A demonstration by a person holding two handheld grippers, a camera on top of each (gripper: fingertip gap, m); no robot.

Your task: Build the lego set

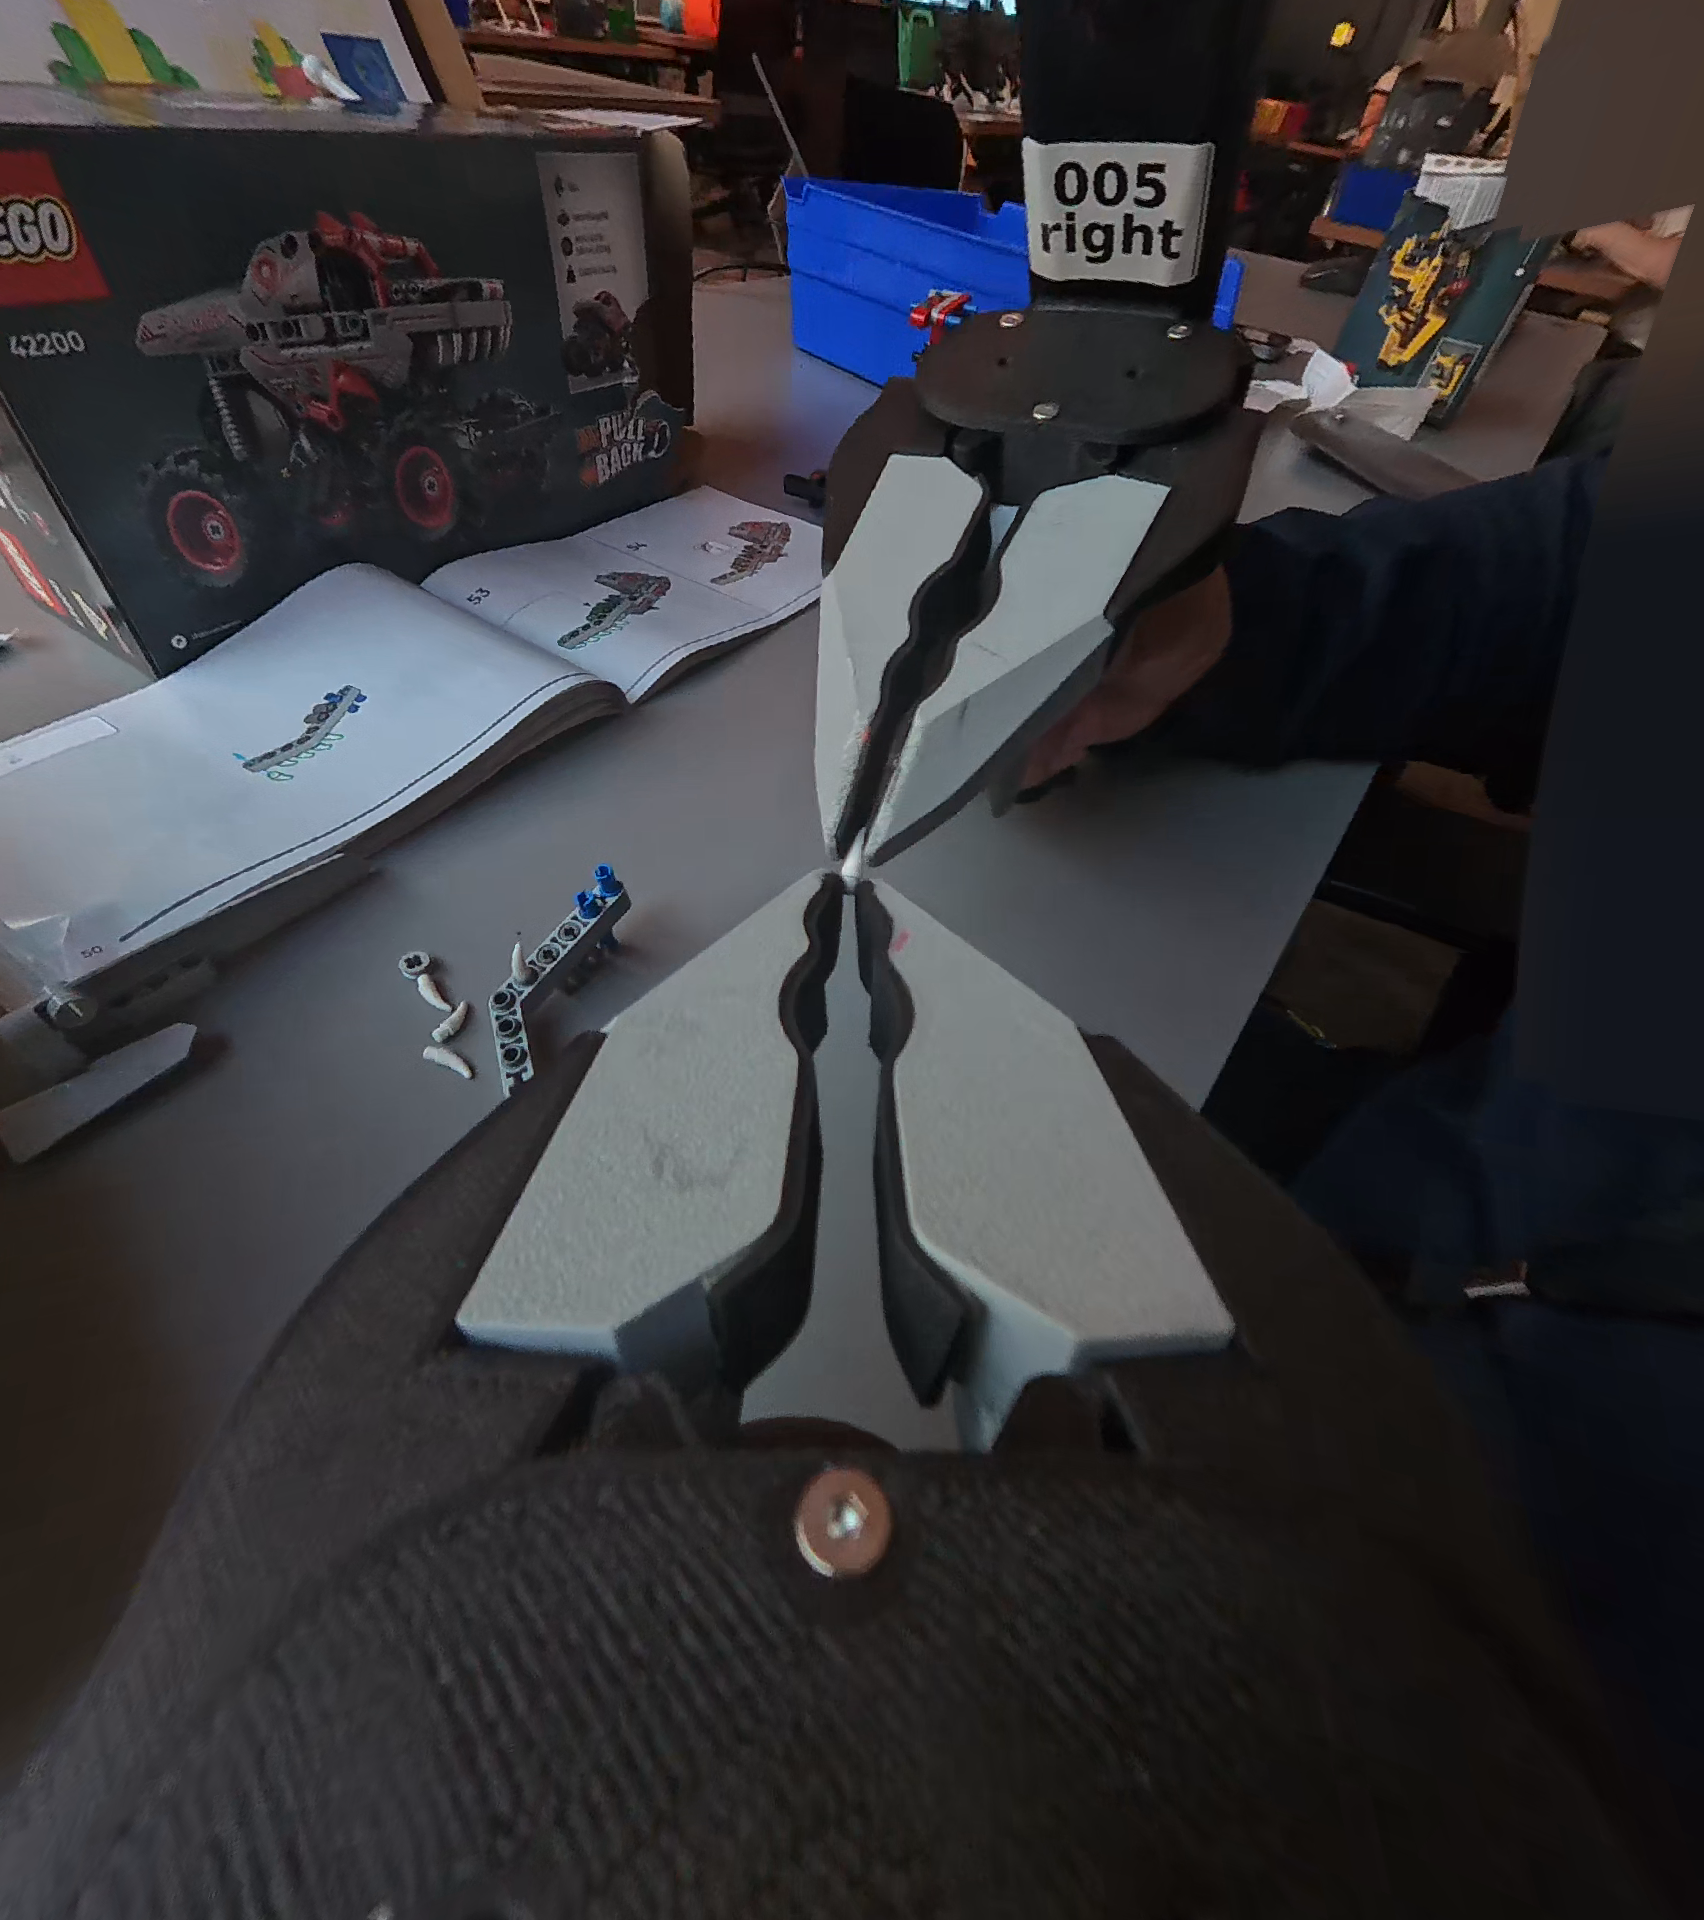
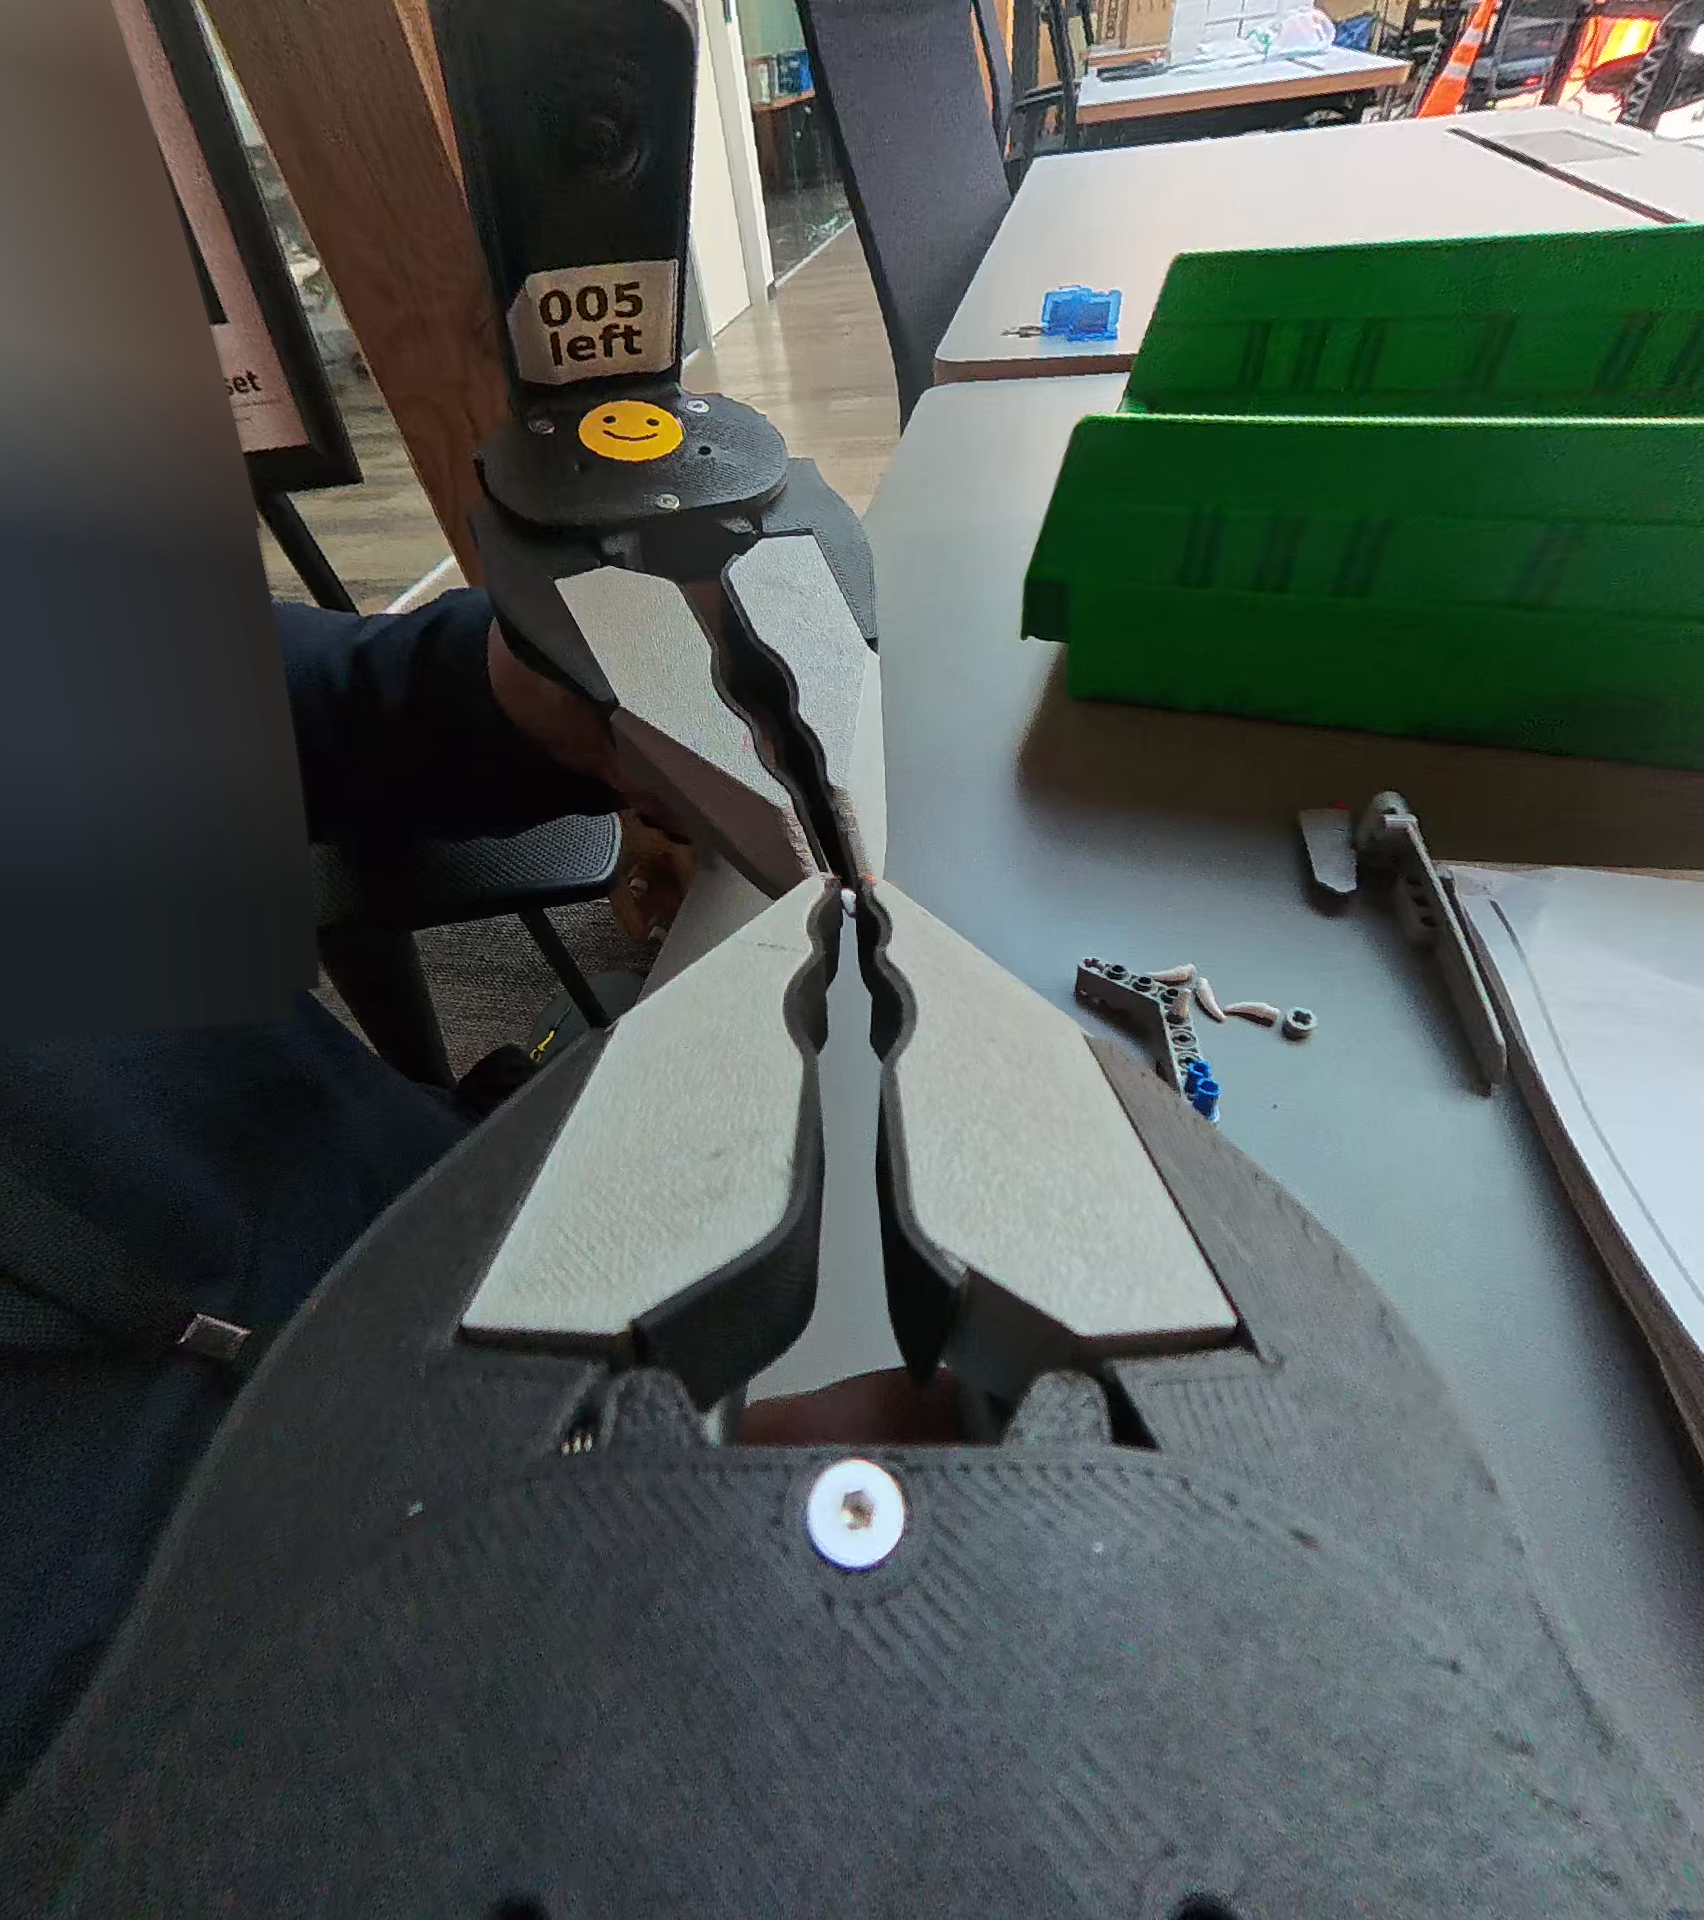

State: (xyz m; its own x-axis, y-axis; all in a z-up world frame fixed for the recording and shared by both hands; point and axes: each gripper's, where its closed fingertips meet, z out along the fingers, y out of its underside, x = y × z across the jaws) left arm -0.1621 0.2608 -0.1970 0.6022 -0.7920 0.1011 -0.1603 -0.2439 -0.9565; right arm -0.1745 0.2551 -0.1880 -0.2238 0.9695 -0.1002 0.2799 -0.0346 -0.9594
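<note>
Both the left gripper (image 1: pixel 843 891) and right gripper (image 1: pixel 863 831) pinch one tiny white tooth (image 1: pixel 852 860) above the counter (image 1: pixel 723 790), so pass it slowly, letting go only once the other squeezes tight.

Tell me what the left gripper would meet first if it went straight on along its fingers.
The right gripper: it points back at the left gripper, tip to tip, with a small white piece between them. That piece comes first; it looks pinched by both, though unclear.

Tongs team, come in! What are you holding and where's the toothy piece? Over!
Left tongs and right tongs tip to tip, both pinching one small white piece. Grey beam on table, loose teeth beside it. Nothing in between.
</note>
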